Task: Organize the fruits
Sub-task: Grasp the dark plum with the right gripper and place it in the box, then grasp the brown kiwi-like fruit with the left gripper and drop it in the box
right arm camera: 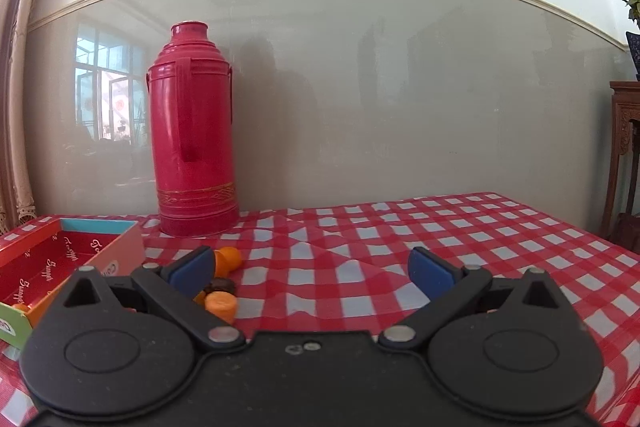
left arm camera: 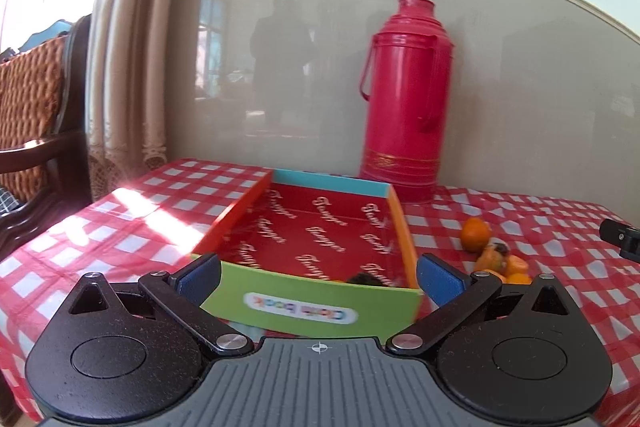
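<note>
- Your left gripper (left arm camera: 318, 277) is spread wide, facing the box (left arm camera: 312, 309).
- Your right gripper (right arm camera: 312, 267) is spread wide, empty; fruits (right arm camera: 224, 283) beside its left finger.
- Thermos (right arm camera: 192, 131) at the table's (right arm camera: 440, 247) back edge.

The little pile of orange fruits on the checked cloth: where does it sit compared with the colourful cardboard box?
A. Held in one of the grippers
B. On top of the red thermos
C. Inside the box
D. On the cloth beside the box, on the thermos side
D. The orange fruits lie on the checked tablecloth just outside the box, with the red thermos standing behind them; both grippers are open and hold nothing.
</note>
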### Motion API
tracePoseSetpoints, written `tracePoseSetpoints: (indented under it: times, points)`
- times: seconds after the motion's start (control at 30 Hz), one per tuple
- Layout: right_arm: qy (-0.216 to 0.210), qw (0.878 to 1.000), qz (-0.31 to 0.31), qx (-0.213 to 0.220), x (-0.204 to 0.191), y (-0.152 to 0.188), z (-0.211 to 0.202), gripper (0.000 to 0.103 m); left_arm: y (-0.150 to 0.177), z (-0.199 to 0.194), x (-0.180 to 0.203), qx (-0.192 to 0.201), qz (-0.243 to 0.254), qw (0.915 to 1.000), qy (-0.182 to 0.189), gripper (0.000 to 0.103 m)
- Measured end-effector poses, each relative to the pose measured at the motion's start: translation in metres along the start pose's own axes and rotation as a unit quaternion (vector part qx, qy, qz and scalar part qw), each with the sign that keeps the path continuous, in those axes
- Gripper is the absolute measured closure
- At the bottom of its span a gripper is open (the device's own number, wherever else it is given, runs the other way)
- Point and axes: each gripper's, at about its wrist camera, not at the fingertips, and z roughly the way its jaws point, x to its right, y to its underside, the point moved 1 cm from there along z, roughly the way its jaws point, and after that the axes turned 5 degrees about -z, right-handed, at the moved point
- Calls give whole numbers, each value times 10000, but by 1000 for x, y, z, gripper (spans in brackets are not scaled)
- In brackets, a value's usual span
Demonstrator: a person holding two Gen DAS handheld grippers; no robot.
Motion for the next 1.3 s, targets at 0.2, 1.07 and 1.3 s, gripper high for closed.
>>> tracePoseSetpoints:
  times: [0.2,1.07,1.3]
  points:
    - [-12,9994,-344,61,12,2,-12,6,4,0,30,-38,230,9995,197,0]
    - [297,9994,-163,-119,73,9,-19,6,30,23,120,-722,709,9899,992,5]
    - [378,9991,-107,-134,88,10,-20,6,41,47,136,-1238,742,9843,1020,34]
